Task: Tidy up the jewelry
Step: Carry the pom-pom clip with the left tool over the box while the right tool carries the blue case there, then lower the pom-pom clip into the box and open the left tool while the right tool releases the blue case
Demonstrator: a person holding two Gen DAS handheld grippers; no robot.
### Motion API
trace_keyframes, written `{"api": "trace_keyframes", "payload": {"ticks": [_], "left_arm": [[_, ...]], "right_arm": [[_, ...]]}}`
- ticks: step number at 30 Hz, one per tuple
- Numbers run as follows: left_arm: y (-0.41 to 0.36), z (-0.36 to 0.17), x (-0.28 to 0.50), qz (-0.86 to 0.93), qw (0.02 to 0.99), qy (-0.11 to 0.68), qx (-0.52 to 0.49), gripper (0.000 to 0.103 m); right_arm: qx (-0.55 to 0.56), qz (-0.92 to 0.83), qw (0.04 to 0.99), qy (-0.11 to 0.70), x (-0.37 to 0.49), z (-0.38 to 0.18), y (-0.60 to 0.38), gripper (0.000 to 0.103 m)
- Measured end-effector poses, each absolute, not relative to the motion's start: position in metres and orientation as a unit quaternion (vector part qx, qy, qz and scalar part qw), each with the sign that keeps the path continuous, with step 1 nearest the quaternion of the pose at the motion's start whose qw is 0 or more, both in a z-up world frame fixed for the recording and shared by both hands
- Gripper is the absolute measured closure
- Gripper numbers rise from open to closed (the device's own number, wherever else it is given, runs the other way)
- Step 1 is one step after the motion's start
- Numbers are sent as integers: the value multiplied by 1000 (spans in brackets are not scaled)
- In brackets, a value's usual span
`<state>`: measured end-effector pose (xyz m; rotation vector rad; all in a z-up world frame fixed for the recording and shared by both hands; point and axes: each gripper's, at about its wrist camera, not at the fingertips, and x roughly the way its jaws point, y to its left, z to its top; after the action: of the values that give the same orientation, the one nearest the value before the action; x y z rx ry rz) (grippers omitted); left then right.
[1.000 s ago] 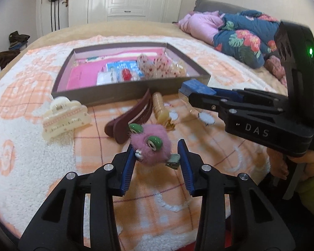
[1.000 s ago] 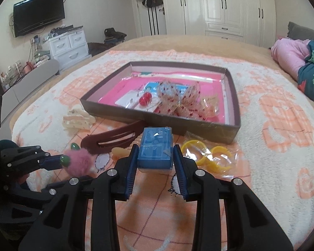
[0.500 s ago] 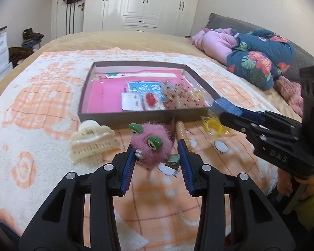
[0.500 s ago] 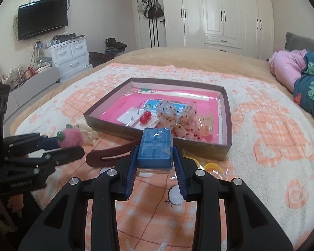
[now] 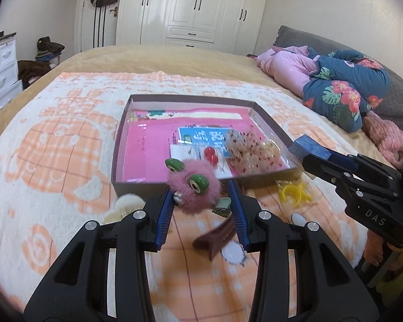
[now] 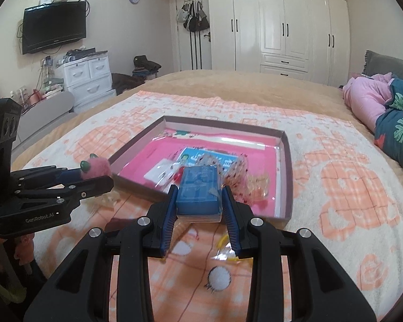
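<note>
The left gripper (image 5: 201,204) is clenched on a pink fuzzy clip (image 5: 194,187), which sits at frame centre in the left view, raised off the blanket (image 5: 53,161) just short of the near wall of the box (image 5: 141,186). The right gripper (image 6: 198,209) is clenched on a blue case (image 6: 198,191), at frame centre in the right view, over the box's near wall.

Step in hand, as judged: carry both items over the wall and set them inside the box.

1. Keep both grips closed until each item is past the wall and above the pink floor.
2. Place the clip in the bare pink area at the left of the box in the left view.
3. Place the case clear of the clear bags (image 6: 239,177) and red beads (image 5: 211,154) crowding the box's right half.
4. Lower close to the floor before releasing; the clip is light and may snag on a pad.
5. Keep the two grippers apart.

A brown clip (image 5: 217,234), a yellow ring (image 5: 292,191) and a cream clip (image 5: 126,204) are left on the blanket.
</note>
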<state>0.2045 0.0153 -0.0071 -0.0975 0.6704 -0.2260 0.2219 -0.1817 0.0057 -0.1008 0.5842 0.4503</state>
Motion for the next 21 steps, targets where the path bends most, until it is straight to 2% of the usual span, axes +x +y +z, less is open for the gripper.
{"api": "trace_keyframes", "payload": {"ticks": [21], "left_arm": [[13,-9,260,-110,933,338,-52,71]], "right_arm": [[-50,183,937,292,264,6,-192,71]]}}
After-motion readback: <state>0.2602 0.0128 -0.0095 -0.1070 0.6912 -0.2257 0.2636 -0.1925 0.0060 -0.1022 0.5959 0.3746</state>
